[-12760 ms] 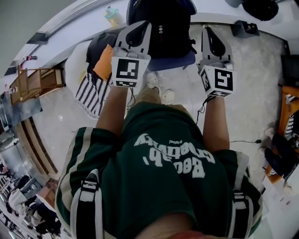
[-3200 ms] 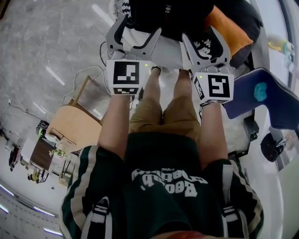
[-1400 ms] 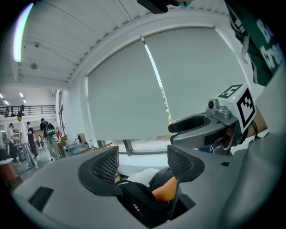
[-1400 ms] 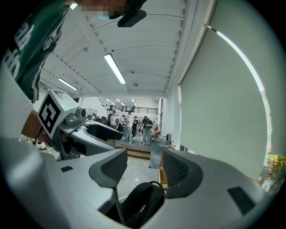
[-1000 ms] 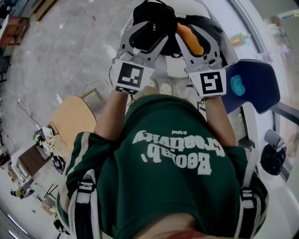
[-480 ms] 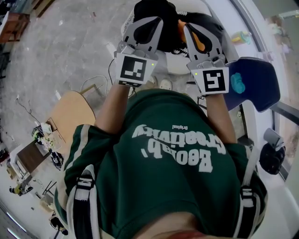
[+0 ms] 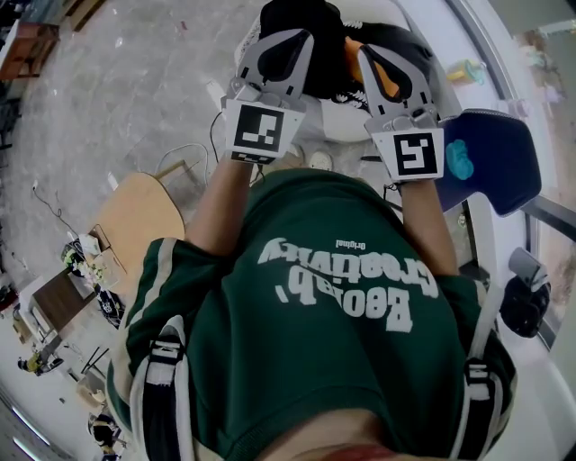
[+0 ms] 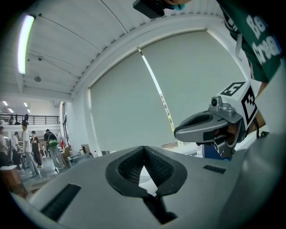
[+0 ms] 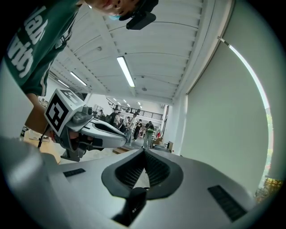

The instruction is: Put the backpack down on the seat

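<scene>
both forearms reach forward side by side over the white seat point(image 7: 345, 117). the black backpack point(image 7: 295, 16) lies on it, clear of the tongs. left tongs point(image 7: 304, 38) and right tongs point(image 7: 364, 52) are pinched fully together, empty. a second ago both gaped around the backpack.

- Grey plastic left gripper point(image 8: 144, 148): smooth matt shell, and its black pads point(image 8: 132, 167) are finely ribbed and look rubbery.
- Grey plastic right gripper point(image 9: 144, 152): same matt shell, same ribbed black pads point(image 9: 156, 172).
- Black-and-white marker cube point(image 7: 261, 131): flat, matt, crisp print.
- Black cloth backpack point(image 7: 301, 20): soft and matt, no shine.
- Dark green cloth T-shirt point(image 7: 333, 360): matt knit with flat white lettering.
- Pale marbled stone floor point(image 7: 135, 72): polished and glossy, streaked with reflected light.
- Light wooden table point(image 7: 135, 216): smooth, with a dull sheen.
- Dark blue padded chair point(image 7: 495, 171): looks like matt cloth.
</scene>
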`<state>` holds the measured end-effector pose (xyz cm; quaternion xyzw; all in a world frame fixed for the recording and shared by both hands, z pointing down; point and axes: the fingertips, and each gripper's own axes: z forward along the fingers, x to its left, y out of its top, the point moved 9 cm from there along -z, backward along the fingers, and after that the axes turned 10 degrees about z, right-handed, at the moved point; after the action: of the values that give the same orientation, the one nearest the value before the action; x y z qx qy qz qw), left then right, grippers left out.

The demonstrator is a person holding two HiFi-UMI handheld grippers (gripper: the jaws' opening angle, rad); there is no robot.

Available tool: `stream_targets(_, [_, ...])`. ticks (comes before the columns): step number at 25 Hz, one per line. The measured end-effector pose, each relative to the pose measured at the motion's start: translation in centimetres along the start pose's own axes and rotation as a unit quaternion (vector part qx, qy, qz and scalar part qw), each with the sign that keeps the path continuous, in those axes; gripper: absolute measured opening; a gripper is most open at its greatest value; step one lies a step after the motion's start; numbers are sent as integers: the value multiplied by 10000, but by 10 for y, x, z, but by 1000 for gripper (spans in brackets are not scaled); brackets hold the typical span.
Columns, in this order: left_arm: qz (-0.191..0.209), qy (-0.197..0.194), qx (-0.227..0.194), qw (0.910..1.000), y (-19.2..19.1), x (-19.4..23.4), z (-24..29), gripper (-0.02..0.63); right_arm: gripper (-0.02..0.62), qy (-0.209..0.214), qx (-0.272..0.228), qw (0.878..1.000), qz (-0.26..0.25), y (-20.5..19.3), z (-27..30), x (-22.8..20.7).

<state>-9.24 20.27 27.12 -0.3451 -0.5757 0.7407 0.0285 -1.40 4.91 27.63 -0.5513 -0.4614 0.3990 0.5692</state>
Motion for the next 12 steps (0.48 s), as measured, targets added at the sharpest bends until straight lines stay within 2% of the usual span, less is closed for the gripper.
stream_targets(12, [76,63,37,9999,5,-11,-2,17,34,-31,-12,9998,-206,1,-12,0])
